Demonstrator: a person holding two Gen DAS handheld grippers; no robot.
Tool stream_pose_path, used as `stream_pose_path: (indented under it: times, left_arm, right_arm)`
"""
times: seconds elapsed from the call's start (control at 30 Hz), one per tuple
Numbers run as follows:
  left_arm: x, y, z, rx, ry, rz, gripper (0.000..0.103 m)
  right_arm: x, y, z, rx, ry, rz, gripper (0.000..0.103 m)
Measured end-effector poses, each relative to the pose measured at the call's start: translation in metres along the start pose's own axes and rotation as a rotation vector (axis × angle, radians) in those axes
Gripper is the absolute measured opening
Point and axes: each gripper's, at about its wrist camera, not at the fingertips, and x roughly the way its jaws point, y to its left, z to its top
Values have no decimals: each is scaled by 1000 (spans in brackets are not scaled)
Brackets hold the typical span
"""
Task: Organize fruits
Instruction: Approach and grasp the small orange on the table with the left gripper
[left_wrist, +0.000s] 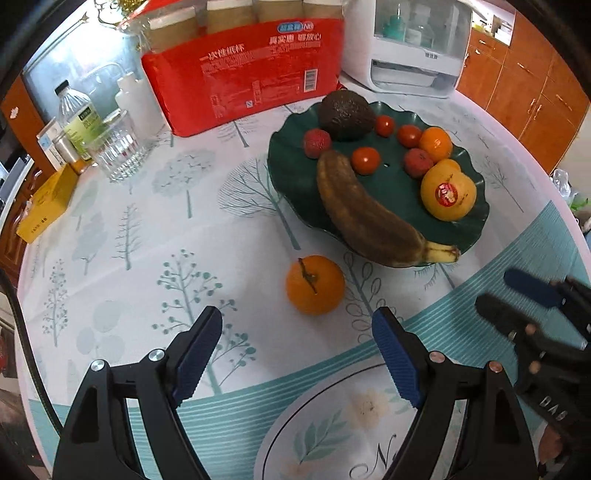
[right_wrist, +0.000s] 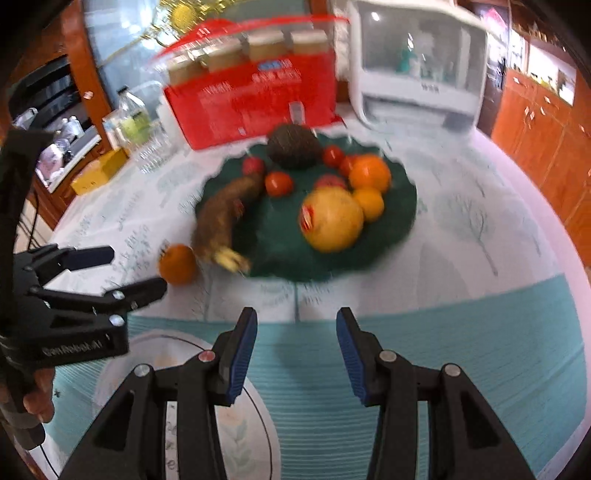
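A mandarin orange (left_wrist: 315, 284) with a stem lies on the tablecloth just in front of the dark green leaf-shaped plate (left_wrist: 291, 173). The plate holds a brown banana (left_wrist: 362, 214), an avocado (left_wrist: 346, 115), a large stickered orange (left_wrist: 448, 191), a small orange (left_wrist: 435, 143), cherry tomatoes and lychees. My left gripper (left_wrist: 297, 326) is open and empty, its jaws just short of the loose mandarin. My right gripper (right_wrist: 297, 325) is open and empty, in front of the plate (right_wrist: 395, 218). The right wrist view is blurred; the mandarin (right_wrist: 178, 264) shows there at the left.
A red pack of paper cups (left_wrist: 240, 81), a white appliance (left_wrist: 406, 48), a glass tumbler (left_wrist: 118, 151), bottles and a yellow box (left_wrist: 46, 203) stand along the table's back and left. Orange cabinets (left_wrist: 535, 92) lie beyond the right edge.
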Motion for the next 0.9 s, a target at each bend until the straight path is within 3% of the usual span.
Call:
stream_pose_path:
  times: [0.27,0.33,0.57,0.9]
  left_arm:
    - [26,-1,4,-43,-12,-16,78]
    - [28,-2,5,-52,-20,-16,73]
    - [40,-7,5,-73,-27,-8,39]
    - [35,-7,-3,-104,-27,-7,37]
  right_arm:
    - [17,-10,-11,45,17,-38,45]
    - [20,-13,-11,56,16,-48,45]
    - [25,-17,-8,63,2,-69,45]
    - [26,-18,-7,58,1,-72,45]
